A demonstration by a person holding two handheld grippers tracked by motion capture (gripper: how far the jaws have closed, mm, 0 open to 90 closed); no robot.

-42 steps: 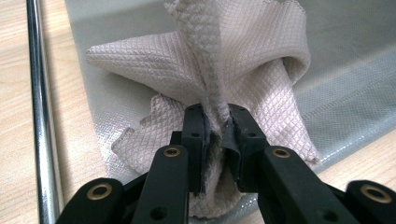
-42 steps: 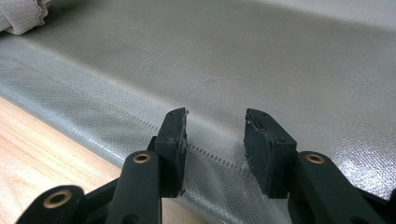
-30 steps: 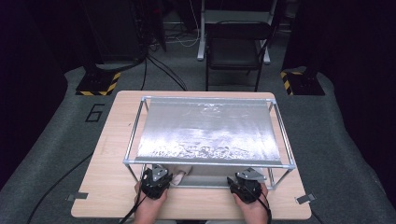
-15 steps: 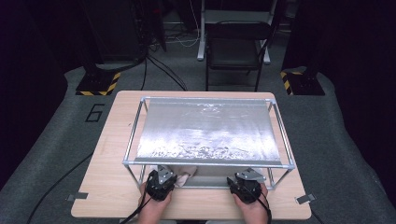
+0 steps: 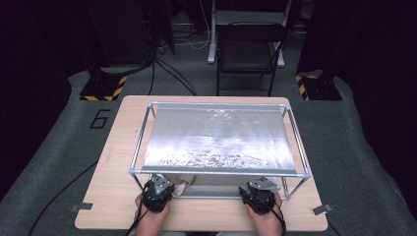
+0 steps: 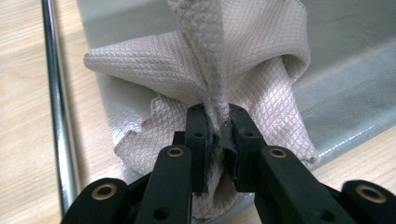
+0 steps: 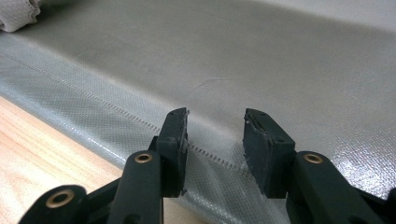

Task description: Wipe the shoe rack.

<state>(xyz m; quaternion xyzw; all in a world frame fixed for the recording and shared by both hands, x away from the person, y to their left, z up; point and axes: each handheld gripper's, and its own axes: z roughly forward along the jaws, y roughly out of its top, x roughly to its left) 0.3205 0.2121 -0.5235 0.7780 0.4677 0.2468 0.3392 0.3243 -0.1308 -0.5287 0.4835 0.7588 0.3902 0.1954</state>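
Note:
A crumpled beige quilted cloth (image 6: 243, 60) lies on a grey mat (image 6: 345, 70) under the metal rack; in the high view the cloth (image 5: 181, 187) peeks out at the rack's front left. My left gripper (image 6: 216, 122) is shut on a fold of the cloth, and in the high view the left gripper (image 5: 157, 192) sits at the rack's front edge. My right gripper (image 7: 215, 133) is open over the grey mat's (image 7: 261, 60) stitched front edge, nothing between its jaws. In the high view the right gripper (image 5: 257, 194) is at the front right.
A metal-tube rack (image 5: 219, 172) with a shiny silver top sheet (image 5: 216, 135) stands on the wooden table (image 5: 113, 162). A chrome leg (image 6: 58, 102) rises left of the cloth. A folding chair (image 5: 246, 49) stands beyond the table. A corner of cloth (image 7: 18, 16) shows far left of the right gripper.
The left gripper has shifted slightly right and forward toward the rack, with the cloth now showing beside it. The right gripper has barely moved.

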